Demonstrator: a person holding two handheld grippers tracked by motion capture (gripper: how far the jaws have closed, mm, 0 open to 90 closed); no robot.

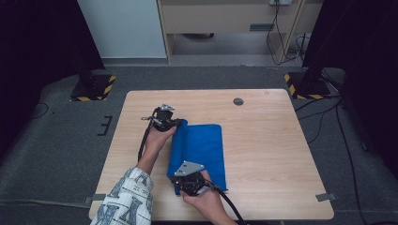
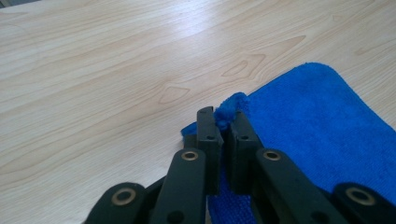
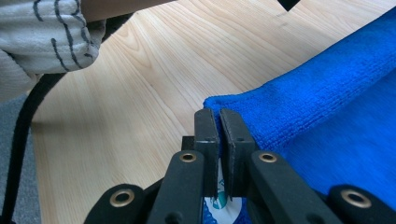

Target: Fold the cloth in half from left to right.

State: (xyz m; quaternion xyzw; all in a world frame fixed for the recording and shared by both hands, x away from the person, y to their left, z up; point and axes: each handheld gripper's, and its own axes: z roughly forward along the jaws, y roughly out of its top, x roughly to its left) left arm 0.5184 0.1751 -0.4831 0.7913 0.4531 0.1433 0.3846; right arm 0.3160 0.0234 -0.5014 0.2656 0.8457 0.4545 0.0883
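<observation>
The left gripper (image 1: 177, 123) pinches the far corner of the blue microfibre towel (image 1: 202, 150), a tuft of pile bunched between its closed jaws in the left gripper view (image 2: 223, 119); the right gripper (image 1: 180, 183) is clamped on the near corner of the same long edge, its jaws pressed together on the cloth (image 3: 218, 122); the towel lies on the wooden table (image 1: 267, 154), spreading away to the right of both sets of fingertips, its left edge lifted and rolled over itself; holding the two corners of one side at once looks meant to carry that edge across in a straight fold, so the cloth stays square; a white label (image 3: 224, 205) with teal print sits under the right gripper's jaws, too hidden to read; a patterned sleeve (image 1: 126, 199) carries dark lettering that cannot be made out.
</observation>
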